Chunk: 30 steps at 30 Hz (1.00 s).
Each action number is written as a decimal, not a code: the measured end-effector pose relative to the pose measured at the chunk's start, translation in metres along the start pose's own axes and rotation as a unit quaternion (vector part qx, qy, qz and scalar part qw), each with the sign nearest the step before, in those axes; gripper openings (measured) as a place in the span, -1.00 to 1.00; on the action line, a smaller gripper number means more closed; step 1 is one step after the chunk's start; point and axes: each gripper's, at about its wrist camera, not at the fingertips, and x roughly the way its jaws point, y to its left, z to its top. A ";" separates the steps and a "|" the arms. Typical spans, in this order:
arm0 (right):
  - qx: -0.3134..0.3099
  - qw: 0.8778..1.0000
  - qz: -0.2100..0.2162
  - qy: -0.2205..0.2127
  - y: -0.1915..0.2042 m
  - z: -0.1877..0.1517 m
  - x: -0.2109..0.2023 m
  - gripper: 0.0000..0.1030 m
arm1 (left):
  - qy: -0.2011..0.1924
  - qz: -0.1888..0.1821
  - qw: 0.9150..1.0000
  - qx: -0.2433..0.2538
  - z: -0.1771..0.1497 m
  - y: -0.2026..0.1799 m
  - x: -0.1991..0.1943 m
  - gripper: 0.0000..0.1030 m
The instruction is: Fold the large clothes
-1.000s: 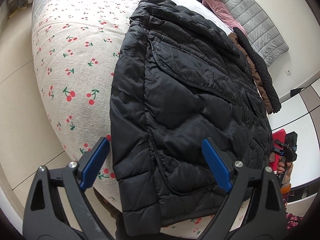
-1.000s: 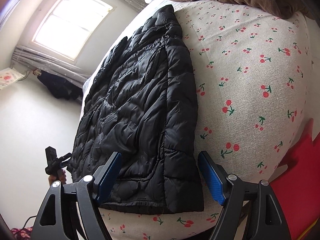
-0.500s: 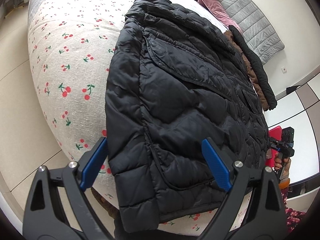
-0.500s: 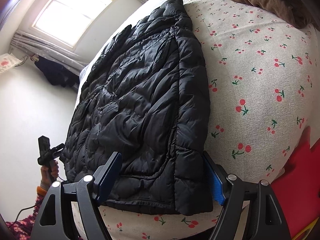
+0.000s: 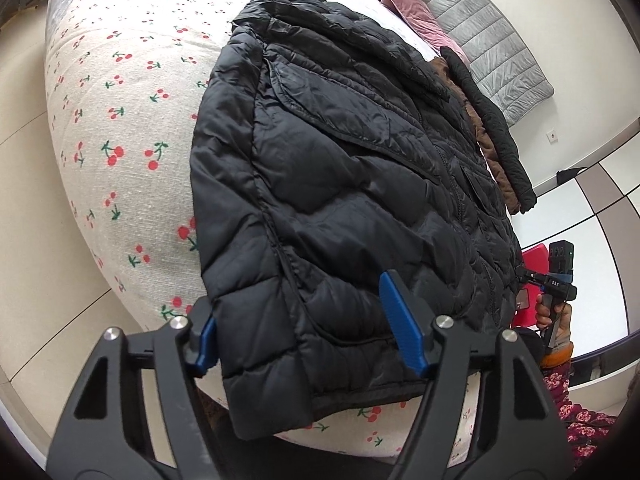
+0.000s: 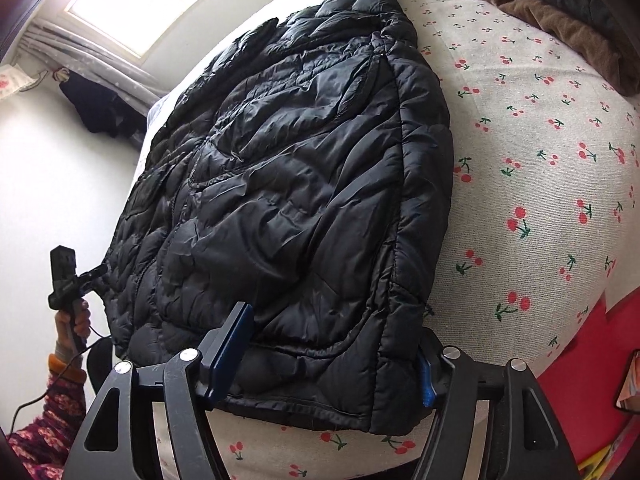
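A black quilted puffer jacket (image 5: pixel 344 184) lies flat on the cherry-print bed (image 5: pixel 120 128), sleeves folded in, hem at the near edge. My left gripper (image 5: pixel 308 336) is open, its blue pads (image 5: pixel 400 324) straddling the jacket's left hem corner. In the right wrist view the jacket (image 6: pixel 288 200) fills the middle. My right gripper (image 6: pixel 332 356) is open, with its pads (image 6: pixel 232 344) on either side of the right hem corner. Each gripper shows in the other's view, the right one (image 5: pixel 556 280) and the left one (image 6: pixel 68 280), both at the hem.
Brown and black clothes (image 5: pixel 492 128) lie piled along the bed's far side, also in the right wrist view (image 6: pixel 520 4). A pink pillow (image 5: pixel 404 0) and grey headboard (image 5: pixel 488 40) are at the head. A red object (image 6: pixel 592 360) sits by the bed. Tiled floor (image 5: pixel 24 240) lies left.
Both grippers have moved forward and down onto the jacket's hem, so each hem corner now lies between open pads. The jacket has not moved.
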 end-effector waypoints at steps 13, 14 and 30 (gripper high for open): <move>0.018 0.999 -0.032 -0.018 0.003 -0.001 -0.007 -0.67 | -0.011 -0.010 1.000 -0.016 -0.012 -0.010 0.002 -0.61; 0.016 0.999 -0.032 -0.023 0.005 -0.002 -0.009 -0.69 | -0.015 -0.008 1.000 -0.017 -0.012 -0.012 0.001 -0.67; -0.011 0.991 -0.031 -0.128 0.033 -0.004 -0.064 -0.82 | -0.111 -0.028 0.993 0.033 -0.017 -0.066 -0.057 -0.80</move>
